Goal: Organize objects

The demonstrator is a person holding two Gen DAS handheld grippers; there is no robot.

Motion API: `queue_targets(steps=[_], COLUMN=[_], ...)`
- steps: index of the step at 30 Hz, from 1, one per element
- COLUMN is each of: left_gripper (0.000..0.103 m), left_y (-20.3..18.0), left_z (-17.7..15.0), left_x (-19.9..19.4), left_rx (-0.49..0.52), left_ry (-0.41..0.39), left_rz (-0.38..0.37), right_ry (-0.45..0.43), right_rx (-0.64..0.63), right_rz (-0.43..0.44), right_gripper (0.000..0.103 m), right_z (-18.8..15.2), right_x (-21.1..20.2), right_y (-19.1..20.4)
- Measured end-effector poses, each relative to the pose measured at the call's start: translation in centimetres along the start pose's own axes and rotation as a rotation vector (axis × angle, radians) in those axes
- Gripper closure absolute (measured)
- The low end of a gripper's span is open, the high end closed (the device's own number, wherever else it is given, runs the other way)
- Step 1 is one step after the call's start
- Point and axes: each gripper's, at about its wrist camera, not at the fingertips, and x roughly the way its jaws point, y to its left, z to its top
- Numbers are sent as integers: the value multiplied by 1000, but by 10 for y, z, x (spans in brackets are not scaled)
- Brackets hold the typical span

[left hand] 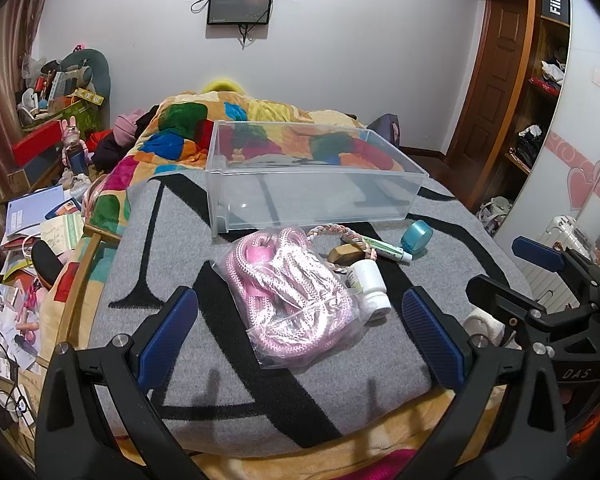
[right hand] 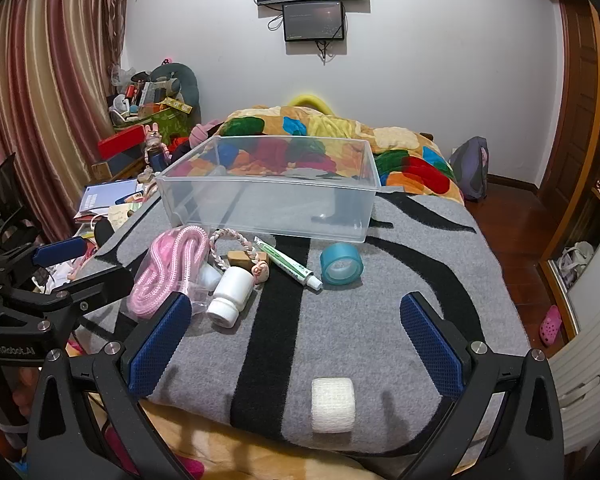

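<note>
- Holding both grippers above the near edge of the grey blanket [right hand: 400,280], you keep their jaws wide apart, with nothing between them.
- Your left gripper [left hand: 300,336] looks at the bagged pink rope [left hand: 296,292], which lies between its blue pads [left hand: 168,328] but does not touch them.
- Your right gripper [right hand: 296,340] has the white gauze roll [right hand: 333,405] lying near it, between its fingers.
- The clear plastic bin [right hand: 364,196] stands on the blanket behind the small things, and I see nothing inside it.
- The white pill bottle [right hand: 232,290] lies on its side, touching the rope bag.
- The toothpaste tube [right hand: 290,261] lies between the wooden block [right hand: 240,258] and the blue tape roll [right hand: 341,264].
- A braided cord [left hand: 340,229] curves just in front of the bin.
</note>
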Motion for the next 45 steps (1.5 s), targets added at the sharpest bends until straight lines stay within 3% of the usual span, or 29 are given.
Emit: queue_targets(steps=[45], left_gripper=[0], left_y=[0], left_z=[-3], left_x=[2], left_rx=[-6], left_ry=[12], left_rz=[-5], right_ry=[4], right_rx=[8], right_rz=[12], right_gripper=[0], right_z=[-4], right_x=[1], right_y=[2])
